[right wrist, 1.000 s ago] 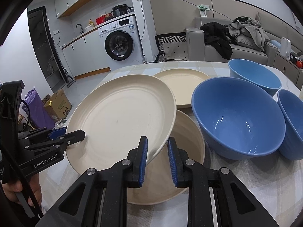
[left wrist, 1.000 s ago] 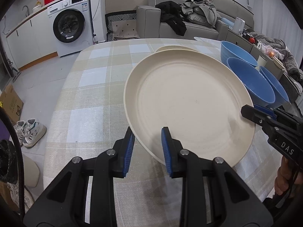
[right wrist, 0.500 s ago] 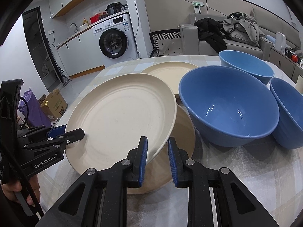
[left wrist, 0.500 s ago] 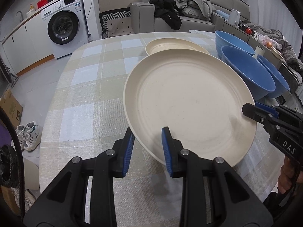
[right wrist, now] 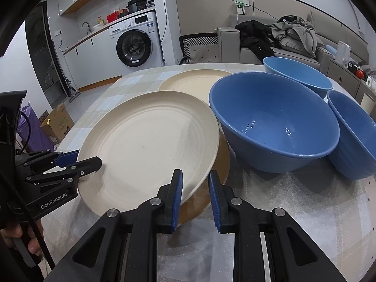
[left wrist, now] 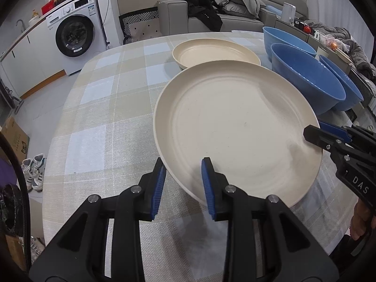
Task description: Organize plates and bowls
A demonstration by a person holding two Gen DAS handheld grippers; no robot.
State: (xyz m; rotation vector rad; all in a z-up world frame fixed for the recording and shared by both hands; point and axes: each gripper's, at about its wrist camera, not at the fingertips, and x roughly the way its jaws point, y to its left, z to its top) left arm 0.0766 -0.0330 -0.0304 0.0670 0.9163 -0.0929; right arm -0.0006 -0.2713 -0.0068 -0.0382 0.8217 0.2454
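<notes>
Now | left gripper, right gripper straddle cream plate rim | bowl beside

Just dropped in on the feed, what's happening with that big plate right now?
Both grippers have the large cream plate by opposite edges: the left gripper at one rim, the right gripper at the other. The plate is tilted, held over a tan plate that lies flat on the checked tablecloth. Another cream plate sits farther back, and three blue bowls stand beside them, unstacked.
</notes>
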